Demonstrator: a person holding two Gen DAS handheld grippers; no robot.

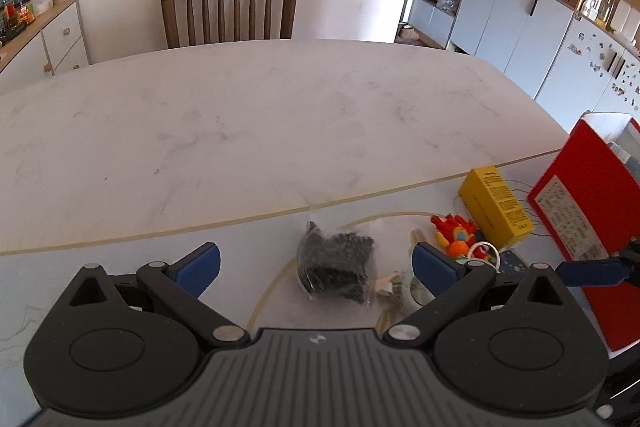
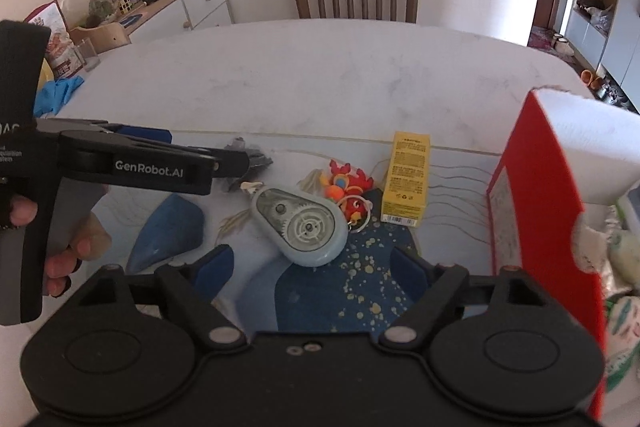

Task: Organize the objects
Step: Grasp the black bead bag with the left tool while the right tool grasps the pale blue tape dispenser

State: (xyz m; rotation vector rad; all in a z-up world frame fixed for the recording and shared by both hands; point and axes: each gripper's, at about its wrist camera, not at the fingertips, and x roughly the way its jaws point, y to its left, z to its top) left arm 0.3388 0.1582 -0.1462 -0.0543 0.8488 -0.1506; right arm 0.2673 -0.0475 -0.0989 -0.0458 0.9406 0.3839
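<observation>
The left tongs (image 1: 316,265) are spread, empty, a dark bag (image 1: 334,267) lying just beyond them. The right tongs (image 2: 312,269) gape too, above a blue tape dispenser (image 2: 300,227). Both things rest on the pale surface (image 1: 240,131), with a red box (image 2: 540,195) at right and a chair (image 1: 230,5) behind.

The far half of the surface (image 1: 240,115) lies bare, open to approach up to the wooden chair (image 1: 230,5); the near strip is crowded: bagged dark item (image 1: 334,267), blue tape dispenser (image 2: 298,223), red plush keychain (image 2: 348,183) and yellow box (image 2: 406,179) lie close together; the tall red box (image 2: 540,195) walls off the right side; the left claw (image 2: 256,157) reaches in from the left above the bagged item.
</observation>
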